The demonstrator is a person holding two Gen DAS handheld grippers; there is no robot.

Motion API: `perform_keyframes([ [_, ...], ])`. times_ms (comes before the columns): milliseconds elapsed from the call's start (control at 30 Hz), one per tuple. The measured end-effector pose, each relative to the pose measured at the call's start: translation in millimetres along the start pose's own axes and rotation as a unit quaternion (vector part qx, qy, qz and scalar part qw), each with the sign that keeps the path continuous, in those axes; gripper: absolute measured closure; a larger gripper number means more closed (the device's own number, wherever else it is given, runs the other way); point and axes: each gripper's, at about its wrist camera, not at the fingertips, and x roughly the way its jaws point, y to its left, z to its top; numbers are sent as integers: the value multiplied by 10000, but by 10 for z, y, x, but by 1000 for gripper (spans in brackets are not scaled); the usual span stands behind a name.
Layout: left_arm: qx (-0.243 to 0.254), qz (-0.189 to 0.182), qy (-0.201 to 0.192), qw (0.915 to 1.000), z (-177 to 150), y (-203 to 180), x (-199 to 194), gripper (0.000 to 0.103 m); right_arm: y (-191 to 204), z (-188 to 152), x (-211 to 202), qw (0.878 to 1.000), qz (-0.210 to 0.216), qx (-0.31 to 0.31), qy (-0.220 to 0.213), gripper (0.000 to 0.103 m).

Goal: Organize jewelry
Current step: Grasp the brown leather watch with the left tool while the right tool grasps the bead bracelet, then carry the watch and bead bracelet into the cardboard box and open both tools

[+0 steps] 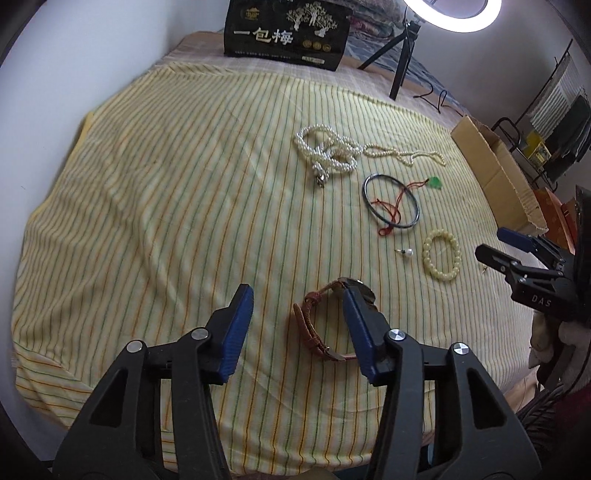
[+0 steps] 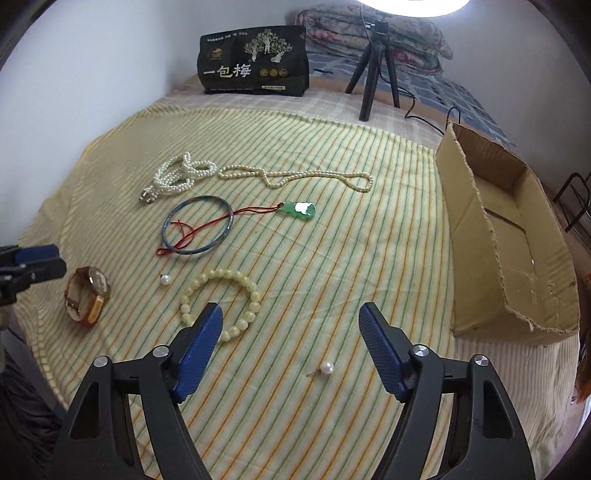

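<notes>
Brown-strapped watch [image 2: 88, 295], on its side. Yellow bead bracelet [image 2: 221, 303], flat. Dark bangle [image 2: 198, 225], flat, red cord crossing it to green pendant [image 2: 298, 210]. Two pearl strands [image 2: 177, 177] [image 2: 295, 178]. Two loose pearl earrings [image 2: 165, 279] [image 2: 325, 368].

A bed [image 2: 332, 258] spread with a yellow striped sheet lay ahead of the hand-held gripper, against a plain white wall [image 2: 110, 74] on the left. At its far end, folded floral quilts [image 2: 417, 33] were stacked behind a black tripod [image 2: 373, 74], under a glowing ring light [image 1: 452, 14]. A metal rack [image 1: 554, 122] stood far right.
</notes>
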Motion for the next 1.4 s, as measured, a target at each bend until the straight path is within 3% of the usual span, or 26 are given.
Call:
perform_keyframes([
  [100,-81,-62,142,9998,-6,24,63,54,24,15,68,10000,7,-26,55,33],
  [200,-115,-82,212,9997,0,43,110,58,63,23,143,9998,31,-68,168,42],
  [400,-158,-86,339,9993,13,56,198,62,82,31,236,9995,180,7,262,42],
  [500,-211,-101,403,9989,-1,86,240,65,42,47,289,9985,393,188,338,53],
  [667,-232,-87,434,9988,-16,112,262,68,-46,63,364,9961,626,468,408,56],
  [867,-197,-44,439,9988,-29,112,290,72,31,106,422,9974,505,303,417,59],
  [1033,-105,54,419,9991,-11,70,342,83,257,114,455,9986,99,-332,409,67],
  [1100,-59,63,406,9991,-11,40,350,89,334,109,447,9977,26,-560,376,80],
  [1200,8,141,361,9992,-12,-15,351,90,438,87,417,9966,3,-745,345,95],
  [1400,-41,125,291,9995,-36,4,304,92,381,79,350,9973,85,-682,261,97],
])
